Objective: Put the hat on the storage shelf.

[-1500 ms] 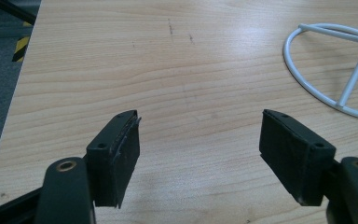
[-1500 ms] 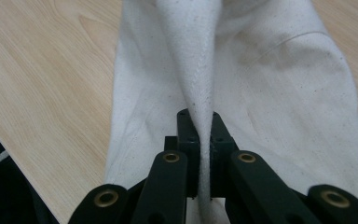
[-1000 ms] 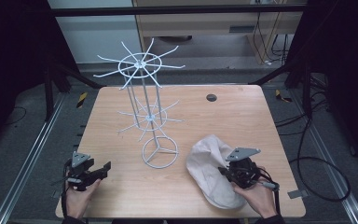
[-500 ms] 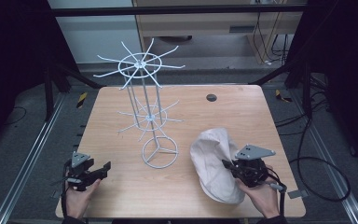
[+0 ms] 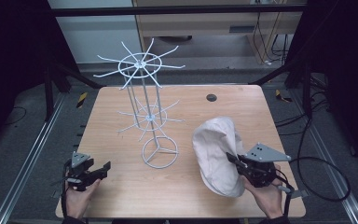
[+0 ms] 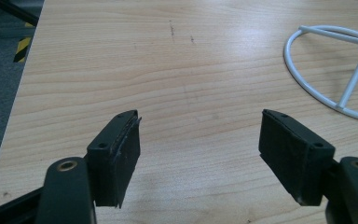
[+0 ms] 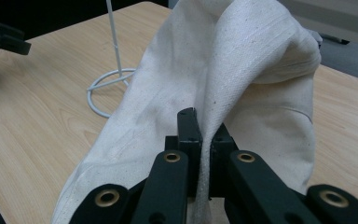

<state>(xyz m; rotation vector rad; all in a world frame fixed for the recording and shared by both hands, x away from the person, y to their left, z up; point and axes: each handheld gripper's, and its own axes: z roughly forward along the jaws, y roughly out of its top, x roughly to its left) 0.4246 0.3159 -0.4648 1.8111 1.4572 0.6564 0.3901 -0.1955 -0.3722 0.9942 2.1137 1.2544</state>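
Note:
A cream cloth hat [image 5: 216, 154] is lifted at one side off the wooden table [image 5: 121, 186], at the right. My right gripper [image 5: 235, 161] is shut on a fold of its fabric; in the right gripper view the jaws pinch the cloth hat [image 7: 242, 70] at my right gripper [image 7: 204, 135]. A white wire rack [image 5: 144, 93] with spoke arms stands mid-table on a ring base [image 5: 160, 152]. My left gripper [image 5: 103, 168] rests at the table's near left corner, open, with nothing between its pads [image 6: 123, 149], seen as my left gripper [image 6: 200, 140] over bare wood.
A small dark round hole [image 5: 211, 97] marks the table's far right part. The rack's ring base [image 6: 331, 70] lies ahead and right of the left gripper. Cables [image 5: 317, 172] trail off the table's right side. Dark frame bars and floor surround the table.
The right gripper has risen and drawn slightly right with the hat, so the cloth now stands taller and more bunched. The left gripper has stayed put.

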